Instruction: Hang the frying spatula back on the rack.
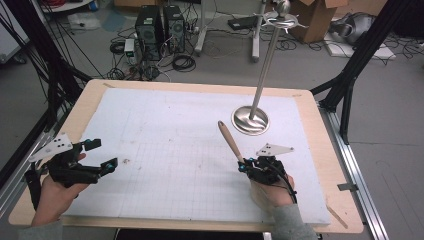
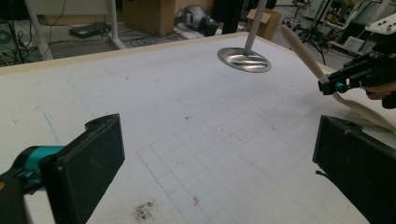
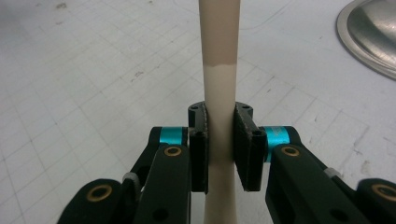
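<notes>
A spatula (image 1: 230, 140) with a brown wooden handle and a cream neck sticks out up and to the left of my right gripper (image 1: 245, 165), which is shut on the neck. In the right gripper view the two pads clamp the cream neck of the spatula (image 3: 219, 46) from both sides, right gripper (image 3: 220, 135). The left gripper view shows the spatula (image 2: 308, 56) tilted, its flat blade low over the mat. My left gripper (image 1: 101, 154) rests at the mat's left edge, open and holding nothing, left gripper (image 2: 220, 135).
A metal stand with a round base (image 1: 250, 121) and a tall pole topped by hooks rises at the back right of the white gridded mat (image 1: 175, 150); its base (image 2: 243, 59) (image 3: 373, 32) lies just beyond the spatula's tip. Computers and cables crowd the floor behind.
</notes>
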`<state>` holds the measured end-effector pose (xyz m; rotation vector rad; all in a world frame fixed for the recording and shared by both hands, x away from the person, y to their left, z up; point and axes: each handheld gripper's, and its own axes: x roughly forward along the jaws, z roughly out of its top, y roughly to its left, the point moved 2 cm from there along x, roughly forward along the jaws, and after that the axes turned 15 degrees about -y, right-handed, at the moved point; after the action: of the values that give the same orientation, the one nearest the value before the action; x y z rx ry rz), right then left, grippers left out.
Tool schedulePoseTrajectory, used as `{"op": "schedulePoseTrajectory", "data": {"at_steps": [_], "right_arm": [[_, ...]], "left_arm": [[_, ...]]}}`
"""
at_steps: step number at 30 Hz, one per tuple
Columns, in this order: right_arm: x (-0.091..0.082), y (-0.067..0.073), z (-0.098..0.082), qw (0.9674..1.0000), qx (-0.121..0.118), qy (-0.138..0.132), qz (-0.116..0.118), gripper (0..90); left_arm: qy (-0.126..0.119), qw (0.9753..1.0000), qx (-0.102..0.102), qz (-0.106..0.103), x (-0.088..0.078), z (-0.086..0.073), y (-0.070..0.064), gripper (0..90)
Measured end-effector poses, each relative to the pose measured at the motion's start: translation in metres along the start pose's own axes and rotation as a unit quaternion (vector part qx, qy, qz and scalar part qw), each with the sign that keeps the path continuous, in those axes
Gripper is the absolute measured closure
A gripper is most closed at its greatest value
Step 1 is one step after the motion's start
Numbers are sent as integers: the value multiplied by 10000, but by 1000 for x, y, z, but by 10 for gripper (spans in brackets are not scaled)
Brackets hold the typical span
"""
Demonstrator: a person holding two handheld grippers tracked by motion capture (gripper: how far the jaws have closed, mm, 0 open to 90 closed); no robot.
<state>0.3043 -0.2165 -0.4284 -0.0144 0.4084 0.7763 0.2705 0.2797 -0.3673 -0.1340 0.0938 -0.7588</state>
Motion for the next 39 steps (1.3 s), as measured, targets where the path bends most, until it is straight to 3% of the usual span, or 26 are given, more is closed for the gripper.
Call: {"op": "schedulePoseTrajectory", "data": {"at_steps": [14,19,26,34,39], "right_arm": [[-22,-10,10,9997,8,-235,40,780],[-30,-15,18,9994,-91,-309,97,780],[-42,-21,32,9983,-408,-385,177,780],[-55,-28,44,9979,-467,-413,176,780],[-62,-33,51,9974,-464,-447,334,780]], "left_arm": [[39,10000,20,-17,2,-1,-2,26],[-109,9999,-42,-100,0,1,-2,26],[-108,9999,-6,-87,-1,1,-2,26],[-109,9998,37,-131,2,0,-4,26],[-83,9999,20,-135,3,-1,-5,26]]}}
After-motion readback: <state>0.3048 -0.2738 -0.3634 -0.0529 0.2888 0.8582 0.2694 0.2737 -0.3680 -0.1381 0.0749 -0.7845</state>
